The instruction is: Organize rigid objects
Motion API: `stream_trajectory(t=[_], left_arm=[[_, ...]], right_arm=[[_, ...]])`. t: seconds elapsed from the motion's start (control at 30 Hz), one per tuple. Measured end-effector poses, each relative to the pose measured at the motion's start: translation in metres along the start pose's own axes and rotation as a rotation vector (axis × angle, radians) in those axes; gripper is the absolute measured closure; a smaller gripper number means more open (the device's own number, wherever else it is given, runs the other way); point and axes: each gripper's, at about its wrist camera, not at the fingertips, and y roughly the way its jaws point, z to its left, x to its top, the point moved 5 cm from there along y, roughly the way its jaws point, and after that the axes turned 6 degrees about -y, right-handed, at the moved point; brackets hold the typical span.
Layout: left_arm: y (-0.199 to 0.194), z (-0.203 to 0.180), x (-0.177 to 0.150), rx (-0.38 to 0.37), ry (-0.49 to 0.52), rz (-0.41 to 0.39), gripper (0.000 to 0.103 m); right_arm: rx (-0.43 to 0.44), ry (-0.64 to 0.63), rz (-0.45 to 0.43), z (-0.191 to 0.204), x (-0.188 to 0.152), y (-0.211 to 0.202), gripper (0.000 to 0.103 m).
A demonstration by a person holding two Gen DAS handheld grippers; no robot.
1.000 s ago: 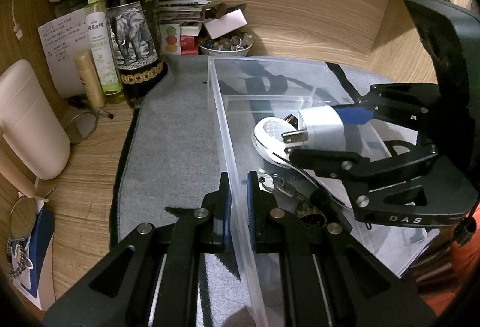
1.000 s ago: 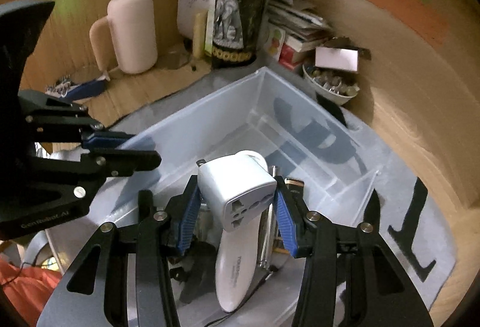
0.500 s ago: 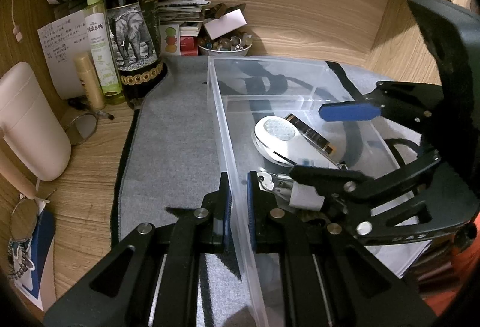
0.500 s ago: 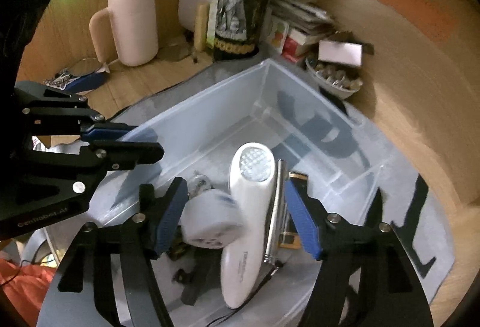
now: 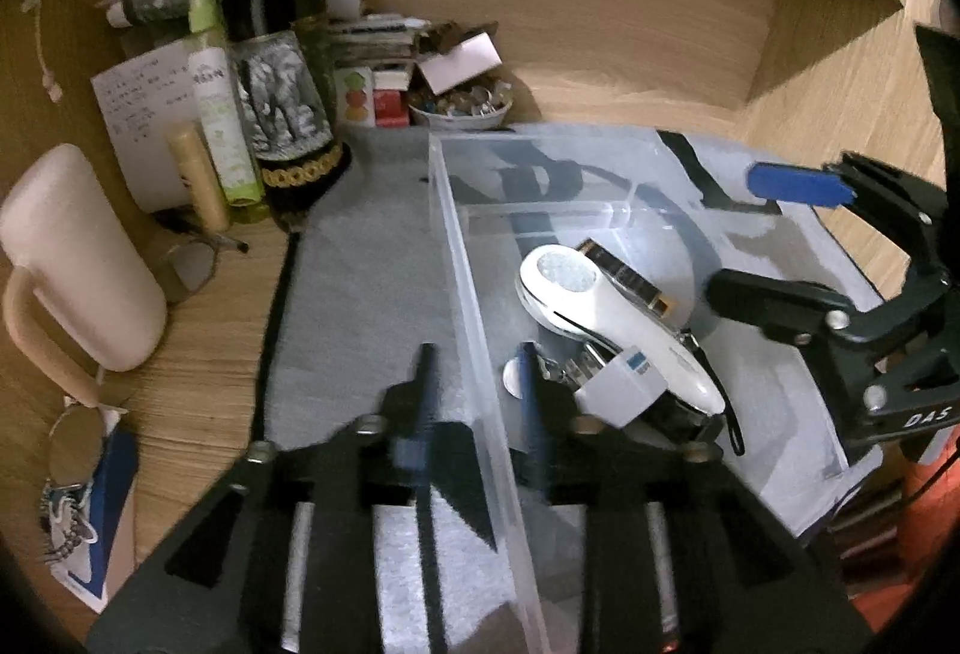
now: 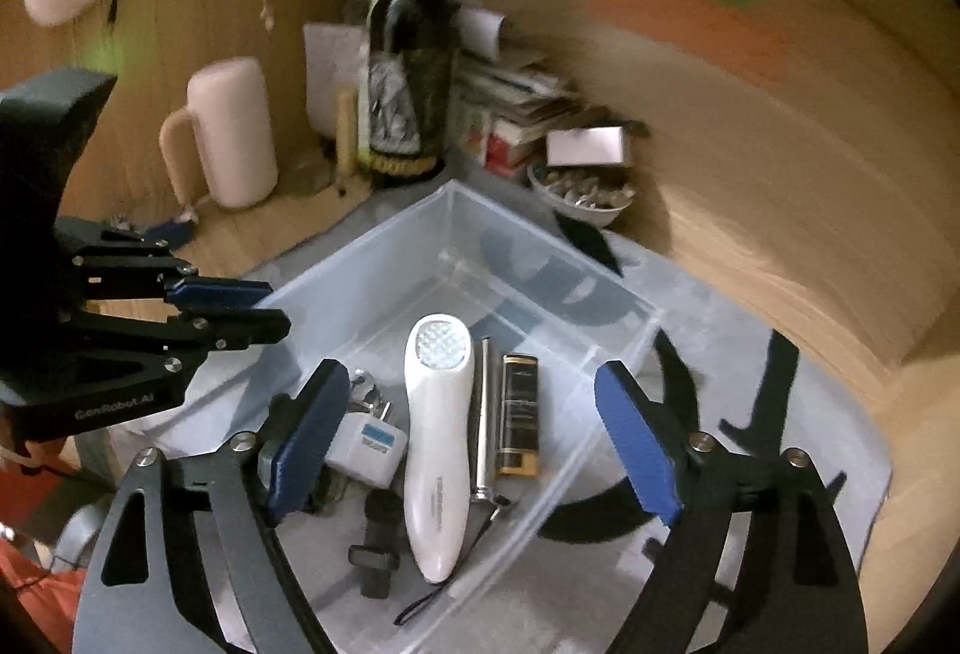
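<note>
The right gripper (image 6: 474, 444) hangs wide and empty, its jaws having just been opening; the white plug adapter (image 6: 366, 447) lies below in the clear bin (image 6: 384, 270), beside the near-left pad, apart from it. Straight ahead between the pads lies the white handheld device (image 6: 435, 444), long axis running away from the gripper, faint unreadable lettering on its handle. The left gripper (image 5: 474, 384) has just been opening too; its 2 narrowly parted pads straddle the bin's wall without pressing it. Its body reads "GenRobot.AI". Farther off stands a wine bottle (image 6: 411, 72) with an elephant label.
</note>
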Motion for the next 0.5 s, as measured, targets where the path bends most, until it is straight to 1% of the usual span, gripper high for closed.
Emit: stream_trajectory(t=[0.03,0.1,0.17,0.2,0.23,0.3,0.33,0.37,0.4,0.43,0.47,0.5], left_arm=[[-0.004,0.0,0.001,0.002,0.001,-0.009,0.064],[-0.014,-0.002,0.004,0.012,0.012,-0.037,0.06],[-0.024,-0.008,0.006,0.014,0.024,-0.065,0.051],[-0.029,-0.01,0.007,0.011,0.03,-0.078,0.049],[-0.037,-0.016,0.009,0.005,0.039,-0.102,0.045],[-0.048,-0.024,0.011,0.001,0.055,-0.139,0.042],[-0.057,-0.029,0.012,-0.002,0.065,-0.168,0.037],[-0.065,-0.034,0.012,-0.005,0.073,-0.198,0.03],[-0.072,-0.038,0.012,-0.007,0.078,-0.223,0.026],[-0.081,-0.044,0.012,-0.013,0.084,-0.264,0.019],[-0.086,-0.047,0.013,-0.018,0.088,-0.284,0.014],[-0.092,-0.051,0.012,-0.025,0.092,-0.309,0.012]], right_arm=[[-0.005,0.017,-0.01,-0.003,-0.001,-0.005,0.021],[-0.018,0.038,-0.029,-0.006,-0.002,-0.014,0.02],[-0.031,0.054,-0.064,-0.008,-0.004,-0.027,0.019],[-0.041,0.061,-0.079,-0.008,-0.004,-0.033,0.019],[-0.058,0.068,-0.096,-0.009,-0.006,-0.041,0.017],[-0.085,0.08,-0.124,-0.01,-0.008,-0.052,0.012],[-0.104,0.088,-0.145,-0.01,-0.009,-0.061,0.008],[-0.119,0.093,-0.16,-0.011,-0.01,-0.068,0.004],[-0.141,0.1,-0.181,-0.011,-0.012,-0.077,0.003],[-0.154,0.106,-0.198,-0.012,-0.013,-0.084,0.0],[-0.167,0.111,-0.218,-0.013,-0.014,-0.092,0.0],[-0.178,0.115,-0.235,-0.013,-0.015,-0.099,0.0]])
